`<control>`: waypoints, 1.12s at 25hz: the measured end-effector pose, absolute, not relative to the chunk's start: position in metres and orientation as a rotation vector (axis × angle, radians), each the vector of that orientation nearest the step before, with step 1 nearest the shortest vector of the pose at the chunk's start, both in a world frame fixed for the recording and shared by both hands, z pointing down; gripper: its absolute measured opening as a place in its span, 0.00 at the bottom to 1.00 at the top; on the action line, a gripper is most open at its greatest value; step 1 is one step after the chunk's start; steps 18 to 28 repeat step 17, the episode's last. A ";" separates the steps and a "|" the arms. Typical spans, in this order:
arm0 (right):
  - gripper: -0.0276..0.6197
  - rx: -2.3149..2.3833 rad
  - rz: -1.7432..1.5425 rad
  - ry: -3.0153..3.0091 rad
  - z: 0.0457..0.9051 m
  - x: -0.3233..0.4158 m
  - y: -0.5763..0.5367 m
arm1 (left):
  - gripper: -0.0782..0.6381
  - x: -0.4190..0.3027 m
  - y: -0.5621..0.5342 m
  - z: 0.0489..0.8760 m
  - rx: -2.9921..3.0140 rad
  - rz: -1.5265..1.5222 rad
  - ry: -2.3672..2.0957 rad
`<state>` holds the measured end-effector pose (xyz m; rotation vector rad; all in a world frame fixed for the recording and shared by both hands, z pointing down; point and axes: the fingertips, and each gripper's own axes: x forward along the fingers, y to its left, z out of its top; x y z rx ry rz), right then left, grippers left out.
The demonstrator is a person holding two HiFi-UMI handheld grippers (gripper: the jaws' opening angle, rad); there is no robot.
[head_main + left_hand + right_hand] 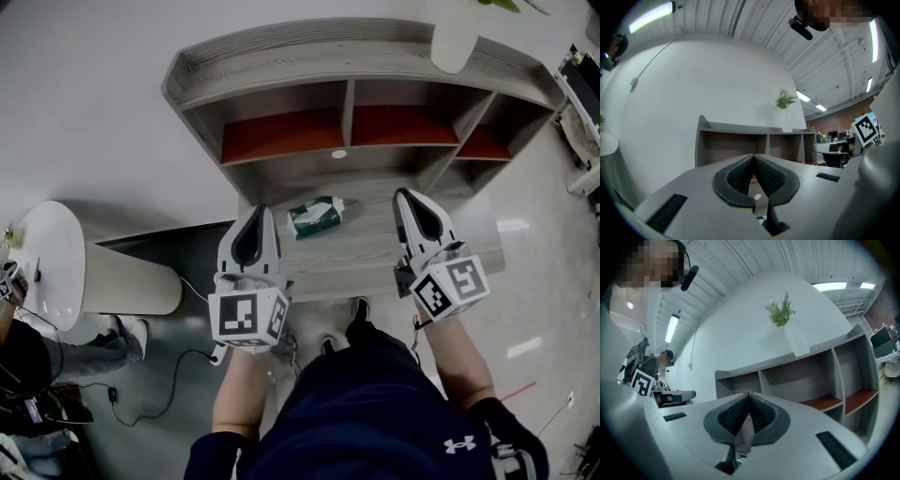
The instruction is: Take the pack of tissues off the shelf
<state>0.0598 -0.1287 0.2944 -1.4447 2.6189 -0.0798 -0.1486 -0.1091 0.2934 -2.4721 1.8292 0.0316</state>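
We are facing a grey shelf unit (pixel 281 56) whose red-floored cubbies are running across twelve o'clock, and its broad lower board (pixel 375 258) is reaching out toward us. We are holding the left gripper (pixel 257 212) and the right gripper (pixel 403 194) above that board, each with its jaws pressed together at the tips and gripping nothing. The pack of tissues (pixel 315 218) is lying flat on the board, outside the cubbies, at about three o'clock of the left tips and nine o'clock of the right, and neither gripper is touching it. We cannot tell whether it is waiting to be lifted or has been set down there. We are judging it light, soft and squashy under slick green film, so the pads should close across its short width at the middle, not on the crimped white end.
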 end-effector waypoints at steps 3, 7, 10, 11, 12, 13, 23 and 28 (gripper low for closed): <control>0.06 -1.446 -0.093 2.619 0.297 0.062 -0.132 | 0.13 -0.145 -0.113 0.296 -2.479 0.018 1.828; 0.06 -1.445 -0.111 2.616 0.300 0.065 -0.138 | 0.13 -0.142 -0.119 0.299 -2.483 0.007 1.828; 0.06 -1.443 -0.118 2.617 0.303 0.065 -0.140 | 0.13 -0.141 -0.122 0.301 -2.484 0.002 1.833; 0.06 -1.442 -0.122 2.617 0.304 0.065 -0.141 | 0.13 -0.141 -0.123 0.302 -2.484 0.000 1.836; 0.06 -1.442 -0.125 2.617 0.304 0.066 -0.142 | 0.13 -0.141 -0.124 0.303 -2.485 -0.002 1.839; 0.06 -1.442 -0.128 2.617 0.305 0.066 -0.144 | 0.13 -0.141 -0.125 0.304 -2.485 -0.005 1.841; 0.06 -1.447 -0.131 2.613 0.307 0.068 -0.149 | 0.13 -0.141 -0.131 0.306 -2.486 -0.011 1.841; 0.06 -1.447 -0.131 2.613 0.307 0.068 -0.149 | 0.13 -0.141 -0.131 0.306 -2.486 -0.011 1.841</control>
